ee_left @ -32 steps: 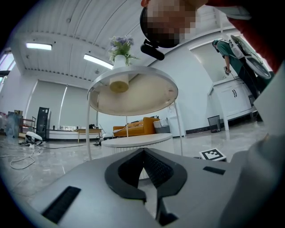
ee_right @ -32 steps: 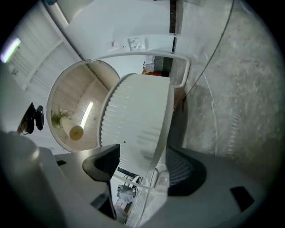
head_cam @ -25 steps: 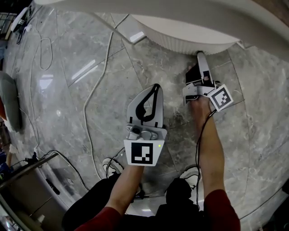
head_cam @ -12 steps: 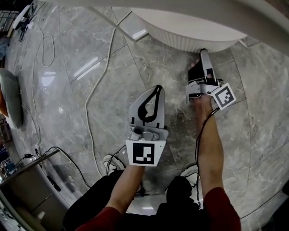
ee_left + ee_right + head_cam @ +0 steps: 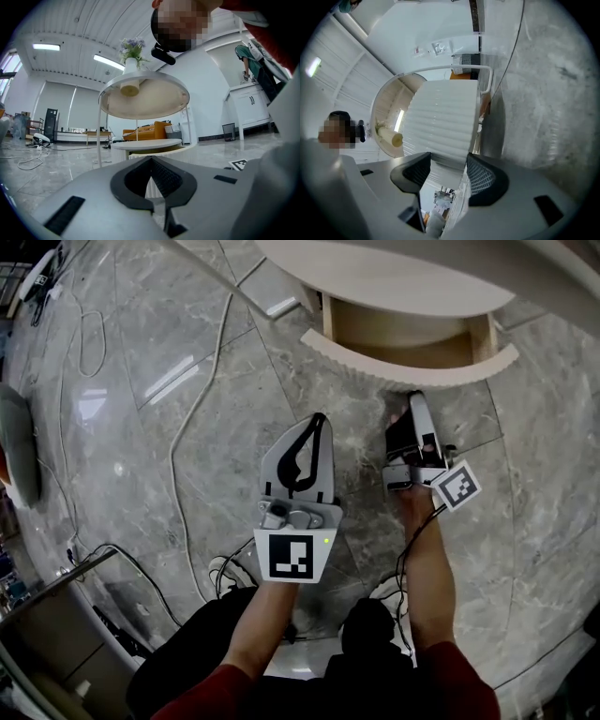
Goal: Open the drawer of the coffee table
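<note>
The coffee table (image 5: 394, 277) is round and white, at the top of the head view. Its drawer (image 5: 394, 329) stands pulled out, showing a pale wooden inside behind a curved ribbed front (image 5: 375, 357). My right gripper (image 5: 412, 401) reaches up to that front's lower edge. In the right gripper view the ribbed front (image 5: 440, 122) fills the gap between the jaws of the right gripper (image 5: 447, 171), which have just been closing onto it. My left gripper (image 5: 317, 423) hangs over the floor left of the drawer, its jaws meeting at the tips of the left gripper (image 5: 151, 164) with nothing in them.
Grey marble floor lies all around. White cables (image 5: 202, 399) run across it at the left, and a metal frame (image 5: 56, 587) stands at the lower left. In the left gripper view a taller round side table (image 5: 143, 96) carries a vase of flowers.
The drawer has slid out of the table toward me, and my right gripper has drawn back with its front. The left gripper has stayed where it was.
</note>
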A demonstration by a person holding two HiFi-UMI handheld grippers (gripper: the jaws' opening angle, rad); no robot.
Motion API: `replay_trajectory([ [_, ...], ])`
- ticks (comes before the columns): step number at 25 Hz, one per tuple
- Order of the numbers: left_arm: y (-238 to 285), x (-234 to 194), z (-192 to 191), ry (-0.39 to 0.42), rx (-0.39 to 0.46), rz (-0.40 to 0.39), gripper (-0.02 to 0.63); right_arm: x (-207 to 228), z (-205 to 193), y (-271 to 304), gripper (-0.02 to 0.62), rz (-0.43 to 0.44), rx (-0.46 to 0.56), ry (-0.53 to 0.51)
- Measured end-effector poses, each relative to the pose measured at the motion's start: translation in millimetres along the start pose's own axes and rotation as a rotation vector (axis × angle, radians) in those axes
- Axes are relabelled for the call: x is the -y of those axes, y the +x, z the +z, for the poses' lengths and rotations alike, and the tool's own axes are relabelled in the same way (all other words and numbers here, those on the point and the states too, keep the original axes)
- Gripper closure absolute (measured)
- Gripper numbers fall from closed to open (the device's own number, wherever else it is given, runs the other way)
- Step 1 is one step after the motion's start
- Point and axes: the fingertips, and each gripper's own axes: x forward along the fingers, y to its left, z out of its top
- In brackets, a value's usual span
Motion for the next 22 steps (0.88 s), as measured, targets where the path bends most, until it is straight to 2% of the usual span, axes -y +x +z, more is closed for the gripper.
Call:
replay_trajectory([
  [13,-47,8,-15,-0.028,-0.079,0.031,0.593,-36,-33,-97,0.339,-0.035,-0.011,0.022],
  [22,-62,18,-22,-0.034,-0.089,0.016,0.592,-37,-35,-101,0.339,-0.058,-0.014,0.017],
])
